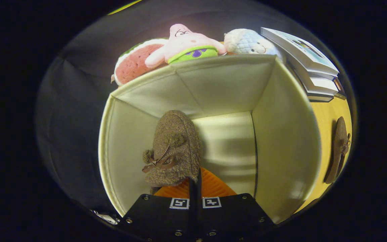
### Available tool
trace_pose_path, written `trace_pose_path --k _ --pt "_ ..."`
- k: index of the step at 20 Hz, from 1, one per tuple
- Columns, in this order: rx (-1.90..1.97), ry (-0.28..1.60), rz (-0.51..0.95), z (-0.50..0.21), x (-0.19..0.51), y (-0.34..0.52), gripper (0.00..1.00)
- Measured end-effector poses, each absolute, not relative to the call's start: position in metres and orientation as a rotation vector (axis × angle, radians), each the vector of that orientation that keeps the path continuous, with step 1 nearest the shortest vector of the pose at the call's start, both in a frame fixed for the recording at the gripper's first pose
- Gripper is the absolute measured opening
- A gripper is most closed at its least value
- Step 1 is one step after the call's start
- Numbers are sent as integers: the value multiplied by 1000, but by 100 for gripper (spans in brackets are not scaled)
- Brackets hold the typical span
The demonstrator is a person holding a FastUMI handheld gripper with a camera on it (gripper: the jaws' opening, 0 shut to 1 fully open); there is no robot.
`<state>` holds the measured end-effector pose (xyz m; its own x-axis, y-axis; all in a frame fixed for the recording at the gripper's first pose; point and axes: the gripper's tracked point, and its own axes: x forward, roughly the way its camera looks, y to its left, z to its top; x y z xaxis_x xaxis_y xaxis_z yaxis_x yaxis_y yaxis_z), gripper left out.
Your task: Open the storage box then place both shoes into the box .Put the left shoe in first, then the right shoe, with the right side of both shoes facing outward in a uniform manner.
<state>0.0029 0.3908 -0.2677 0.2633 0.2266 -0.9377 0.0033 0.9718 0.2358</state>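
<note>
**First shoe going down into the open box**

We look down into the box (281, 141), the largest thing here; its lid is out of the way and its pale walls stand open around a bare floor, so the opening step looks done. The box sits on the yellow bench (329, 114), with a stack of books (311, 64) just beside its right wall and three plush toys beyond its far wall: a watermelon slice (131, 64), a pink star (186, 43) and a white lamb (247, 42); these seem to be mere clutter, apart from the task.

Inside the box, toward its left wall, hangs a brown shoe (175, 148) with a small bow and pompoms; we judge it the first of the pair, kept to one side to leave room for its mate. Whether its sole touches the floor we cannot tell. The second shoe (339, 148) lies on the bench outside the right wall, waiting its turn.

Our claw (195, 183) is nearly closed, its fingers pinched on the shoe's heel rim; a grip at the heel lets the toe point ahead and go down first.
</note>
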Motion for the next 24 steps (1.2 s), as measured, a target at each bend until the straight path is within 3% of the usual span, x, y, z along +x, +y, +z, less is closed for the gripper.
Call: trace_pose_path --k 4,6,10,12,13,14,20,24 --pt "110 1338 190 -285 -6 400 1" --pt "81 1389 219 -291 -17 400 7" --pt "82 1377 274 -276 -20 401 33" --pt "84 1328 312 -255 -15 400 37" --pt "91 1298 333 -242 -14 399 47" --pt "102 1266 359 -229 -14 399 50" --pt "219 1088 473 -152 -15 373 51" --pt "247 990 452 -125 -18 320 51"
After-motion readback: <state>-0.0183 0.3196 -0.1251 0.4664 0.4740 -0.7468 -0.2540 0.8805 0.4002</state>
